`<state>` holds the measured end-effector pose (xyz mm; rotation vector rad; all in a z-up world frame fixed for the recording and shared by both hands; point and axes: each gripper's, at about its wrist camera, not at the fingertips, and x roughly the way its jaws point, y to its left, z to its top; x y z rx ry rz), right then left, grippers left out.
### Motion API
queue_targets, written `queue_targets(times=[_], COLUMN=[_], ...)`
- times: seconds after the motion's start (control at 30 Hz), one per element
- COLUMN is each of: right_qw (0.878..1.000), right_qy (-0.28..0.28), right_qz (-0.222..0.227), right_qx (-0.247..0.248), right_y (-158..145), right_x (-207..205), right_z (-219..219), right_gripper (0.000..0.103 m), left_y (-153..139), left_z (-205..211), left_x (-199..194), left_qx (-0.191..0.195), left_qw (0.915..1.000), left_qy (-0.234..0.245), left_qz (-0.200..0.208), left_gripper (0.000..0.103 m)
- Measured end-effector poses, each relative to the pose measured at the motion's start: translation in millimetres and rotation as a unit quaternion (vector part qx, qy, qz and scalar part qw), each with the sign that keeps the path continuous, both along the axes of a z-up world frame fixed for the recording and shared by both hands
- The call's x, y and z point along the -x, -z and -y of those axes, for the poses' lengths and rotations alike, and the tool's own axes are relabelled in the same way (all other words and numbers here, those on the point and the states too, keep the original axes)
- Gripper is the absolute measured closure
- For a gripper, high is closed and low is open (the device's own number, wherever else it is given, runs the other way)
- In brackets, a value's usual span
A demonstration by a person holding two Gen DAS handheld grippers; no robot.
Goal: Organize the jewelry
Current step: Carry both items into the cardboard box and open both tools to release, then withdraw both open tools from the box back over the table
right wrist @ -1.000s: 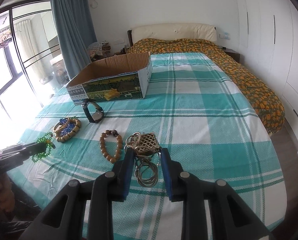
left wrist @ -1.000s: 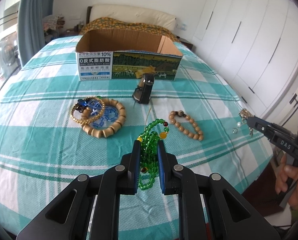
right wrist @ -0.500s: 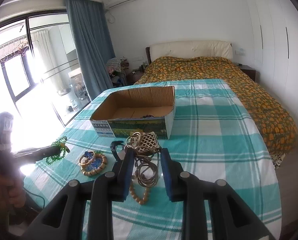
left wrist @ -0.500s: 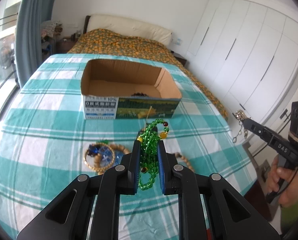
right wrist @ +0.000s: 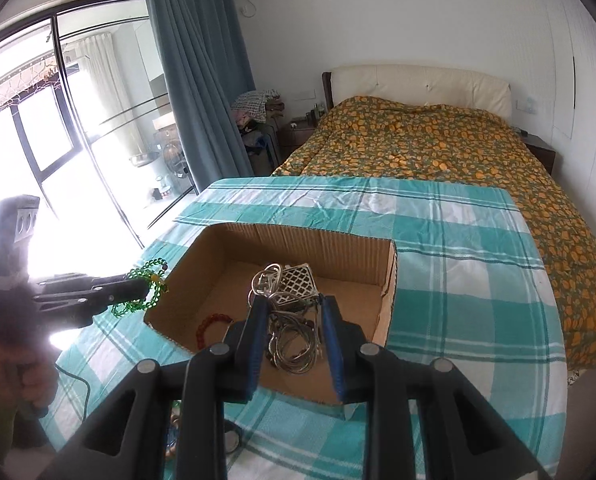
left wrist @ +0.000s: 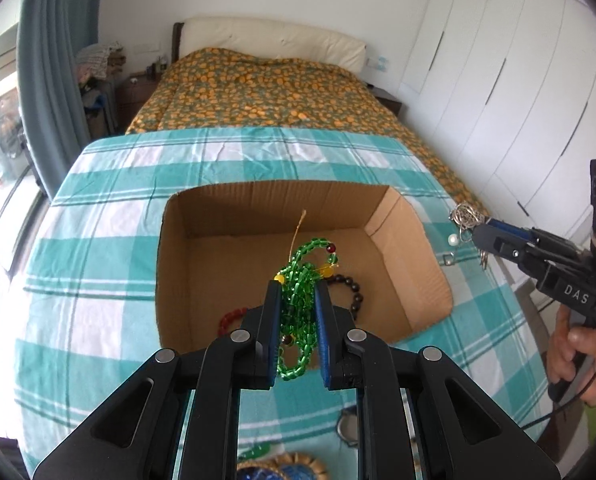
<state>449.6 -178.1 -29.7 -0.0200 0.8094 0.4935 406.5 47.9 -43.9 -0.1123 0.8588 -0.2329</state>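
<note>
I am at the drop-off step with both pieces in the air. My left gripper (left wrist: 295,316) has its fingers pinched nearly together on the green bead necklace (left wrist: 302,276), which bunches between the pads and loops up past the tips; in the left wrist view it hangs in front of the near wall of the cardboard box (left wrist: 181,272), though whether it is truly over the opening I cannot tell, since the right wrist view puts it out at 9 o'clock of the box, just beside the left corner. My right gripper (right wrist: 293,320) is closed a little wider on a tangle of silver chains (right wrist: 293,340) with a latticed square pendant on top, and sits near the front rim — seemingly over the box floor. A red bead bracelet (right wrist: 211,322) and a dark bead bracelet (left wrist: 352,292) already lie inside. Next, I judge, each load must be carried clearly past the rim toward 12 o'clock and lowered a touch, then the fingers spread so nothing snags on the pads — the chains look likeliest to catch.
</note>
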Motion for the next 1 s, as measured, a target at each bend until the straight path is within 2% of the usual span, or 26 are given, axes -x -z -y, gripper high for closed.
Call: queue_targets(times=[0.2,0.23,0.27,0.3,0.33,0.37,0.57,0.7,0.87,1.0], right_qw=[0.999,0.999,0.999,0.999,0.999,0.999,0.998,0.993,0.987,0.985], right_qy=[0.01,0.012,0.014,0.02,0.025,0.028,0.043,0.056,0.092,0.13], right_qz=[-0.031,-0.032,-0.032,-0.03,-0.027,-0.025,0.02,0.041,0.053,0.032], right_qx=[0.018,0.019,0.02,0.02,0.016,0.013,0.052,0.09,0.117,0.113], right_y=[37,40,42,43,42,41,27,23,34,55], right_x=[-50,-53,-54,-53,-50,-45,20,81,162,211], right_z=[-11,-12,-13,-12,-10,-8,5,13,25,42], right_gripper=[0.073,0.073,0.068,0.053,0.049,0.049,0.045,0.044,0.04,0.04], left_y=[33,38,40,42,42,41,19,16,30,48], left_z=[16,17,17,16,14,10,-13,-25,-28,-27], left_x=[-44,-48,-49,-48,-45,-38,33,99,167,205], left_qx=[-0.026,-0.031,-0.034,-0.035,-0.032,-0.028,-0.02,-0.028,-0.056,-0.049], left_qw=[0.9992,0.999,0.9988,0.9987,0.9987,0.9988,0.9988,0.9981,0.9964,0.9966], left_qy=[-0.001,-0.005,-0.011,-0.017,-0.023,-0.027,-0.041,-0.04,-0.046,-0.056], left_qz=[-0.03,-0.033,-0.034,-0.035,-0.033,-0.029,0.018,0.038,0.044,0.035], left_gripper=[0.086,0.081,0.069,0.061,0.047,0.038,0.015,0.012,0.009,0.009])
